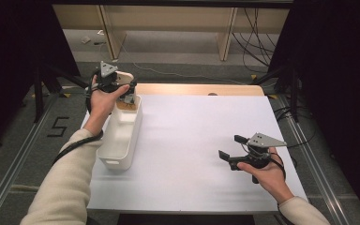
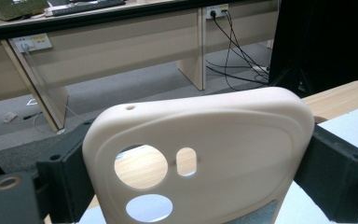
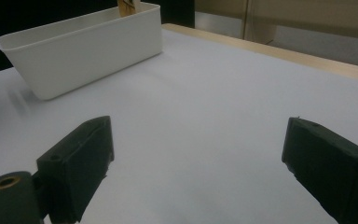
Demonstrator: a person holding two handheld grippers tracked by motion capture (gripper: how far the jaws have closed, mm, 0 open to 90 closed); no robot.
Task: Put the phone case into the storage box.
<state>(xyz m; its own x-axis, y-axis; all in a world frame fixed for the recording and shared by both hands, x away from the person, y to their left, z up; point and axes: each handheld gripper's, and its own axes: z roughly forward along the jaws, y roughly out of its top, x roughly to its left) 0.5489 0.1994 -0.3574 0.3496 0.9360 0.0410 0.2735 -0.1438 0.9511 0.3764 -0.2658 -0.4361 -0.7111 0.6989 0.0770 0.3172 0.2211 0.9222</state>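
- The white rectangular table top is the largest thing here, with a strip of pale wood showing along its far edge
- The long white plastic bin lies on the table's left side, its long axis running from the near side toward the far edge; all places below are told from this bin
- A small brownish object sits inside the bin at its far end, too small to identify
- The cream, round-cornered phone case, a soft-looking shell with camera cut-outs, is held above the bin's far end, standing roughly upright with its cut-out end lowest in the left gripper view
- The left gripper hovers just over the bin's far end; its jaws are closed part-way onto the case's two side edges, clamping across its width
- The right gripper rests low over bare table, well apart from the bin on its right; its jaws stand spread wide with nothing between them, pointing back toward the bin
- Judging from this, the case hangs straight above the bin's open mouth, so the left hand is plainly the nearer one, and a likely next move is lowering the case down into the bin, or carrying it away from there
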